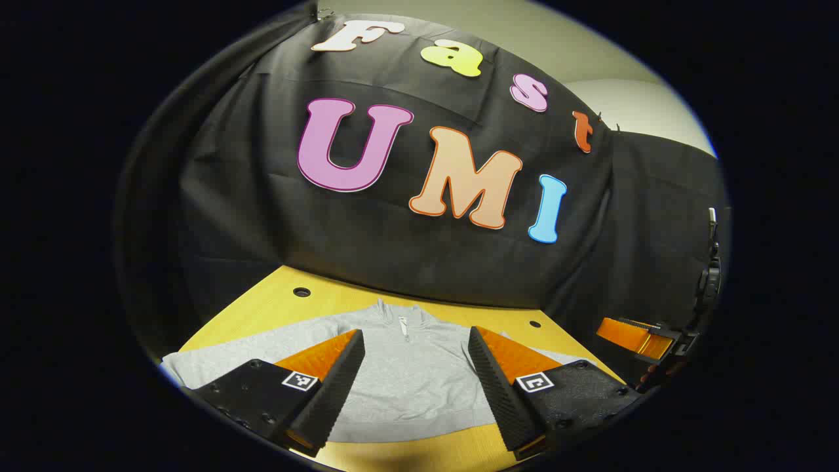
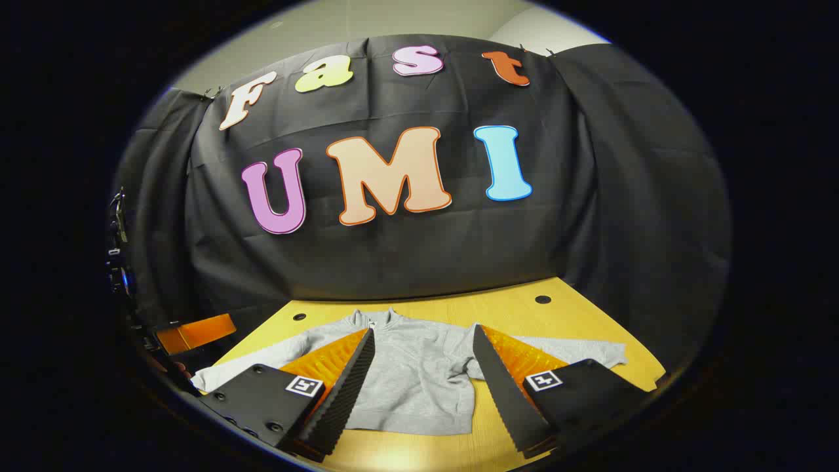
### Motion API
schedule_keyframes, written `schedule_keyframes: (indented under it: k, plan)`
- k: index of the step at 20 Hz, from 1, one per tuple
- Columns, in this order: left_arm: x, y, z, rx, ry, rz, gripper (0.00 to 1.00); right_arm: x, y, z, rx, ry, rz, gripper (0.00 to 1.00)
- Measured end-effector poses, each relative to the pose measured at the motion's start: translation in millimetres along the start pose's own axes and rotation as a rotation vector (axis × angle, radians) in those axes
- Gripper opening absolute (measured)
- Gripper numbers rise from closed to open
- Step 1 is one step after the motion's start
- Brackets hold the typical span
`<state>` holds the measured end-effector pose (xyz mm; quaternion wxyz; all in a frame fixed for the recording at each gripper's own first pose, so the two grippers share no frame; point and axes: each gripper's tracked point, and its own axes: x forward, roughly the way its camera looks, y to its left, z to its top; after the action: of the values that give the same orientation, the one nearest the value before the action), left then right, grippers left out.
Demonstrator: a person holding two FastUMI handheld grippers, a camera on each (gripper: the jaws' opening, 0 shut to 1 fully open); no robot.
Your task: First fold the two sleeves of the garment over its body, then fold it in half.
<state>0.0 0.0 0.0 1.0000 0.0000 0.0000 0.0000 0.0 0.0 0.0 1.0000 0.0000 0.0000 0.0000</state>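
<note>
The grey garment (image 1: 406, 380) is spread flat on the desk (image 1: 275, 301), collar away, sleeves stretched sideways. Both left tongs (image 1: 414, 387) and right tongs (image 2: 423, 387) are held released above it; each sleeve is nearest its own-side tongs.

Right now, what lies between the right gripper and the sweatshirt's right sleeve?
In the right gripper view, nothing lies between them: the open right gripper hangs over the grey sweatshirt, and its right sleeve lies flat, spread out on the bare yellow table.
</note>
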Motion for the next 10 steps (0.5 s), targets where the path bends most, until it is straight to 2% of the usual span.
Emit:
schedule_keyframes:
  k: [10]
  plan:
    - [-3, 27, -2, -0.002, 0.003, 0.089, 0.93, 13, -7, -7, 0.005, 0.033, 0.009, 0.96]
